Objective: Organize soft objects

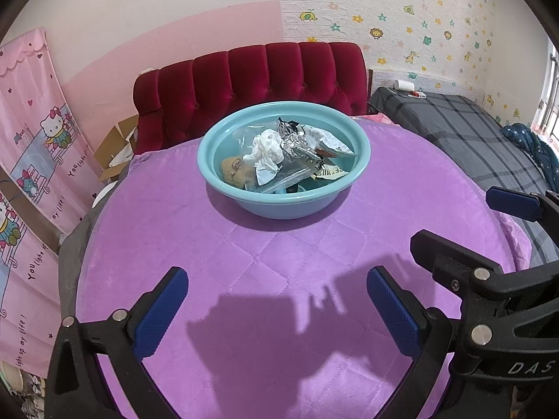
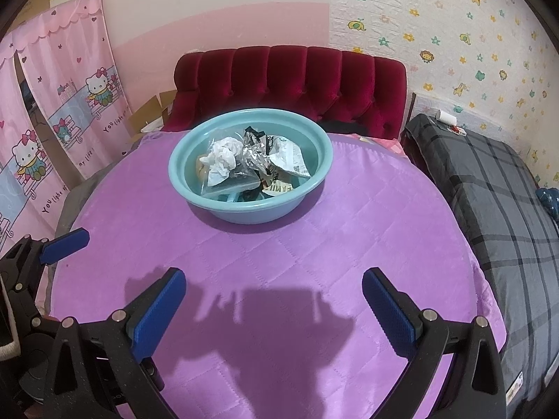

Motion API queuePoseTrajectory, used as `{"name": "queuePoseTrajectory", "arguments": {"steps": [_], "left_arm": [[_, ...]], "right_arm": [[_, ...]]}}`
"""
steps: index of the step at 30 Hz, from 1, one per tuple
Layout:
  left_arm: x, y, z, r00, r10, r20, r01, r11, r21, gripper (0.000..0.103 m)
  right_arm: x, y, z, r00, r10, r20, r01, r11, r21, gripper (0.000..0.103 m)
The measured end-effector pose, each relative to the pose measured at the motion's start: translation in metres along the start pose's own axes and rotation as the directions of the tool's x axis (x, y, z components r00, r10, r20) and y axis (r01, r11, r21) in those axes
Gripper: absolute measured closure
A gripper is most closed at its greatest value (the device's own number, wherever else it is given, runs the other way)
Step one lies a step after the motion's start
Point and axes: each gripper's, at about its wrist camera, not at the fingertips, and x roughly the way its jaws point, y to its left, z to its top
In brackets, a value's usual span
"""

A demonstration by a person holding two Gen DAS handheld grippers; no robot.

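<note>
Teal basin (image 1: 209, 160) heaped with crumpled tissue (image 1: 265, 150), foil, wrappers.

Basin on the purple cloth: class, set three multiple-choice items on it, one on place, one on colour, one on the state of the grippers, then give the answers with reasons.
1. Where does the basin stand?
A. On the grey bed
B. On the purple cloth, towards its far side, before the red chair
C. On the floor

2. What colour is the basin?
A. Light blue
B. Yellow
C. Black

3. How are the left gripper and right gripper?
A. Both shut on paper
B. One holds the basin
C. Both open and empty

Answers:
1 B, the cloth lies under it and the chair back rises behind.
2 A, rim and wall are light blue.
3 C, each gripper's blue pads stand wide apart with only cloth between.
</note>
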Motion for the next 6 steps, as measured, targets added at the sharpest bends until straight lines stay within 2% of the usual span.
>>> {"name": "queuePoseTrajectory", "arguments": {"steps": [6], "left_arm": [[0.0033, -0.0013, 0.0012, 1.0, -0.002, -0.004, 0.002, 1.0, 0.005, 0.0]], "right_arm": [[0.0015, -0.0018, 0.0008, 1.0, 0.0, -0.002, 0.0, 1.0, -0.001, 0.0]]}}
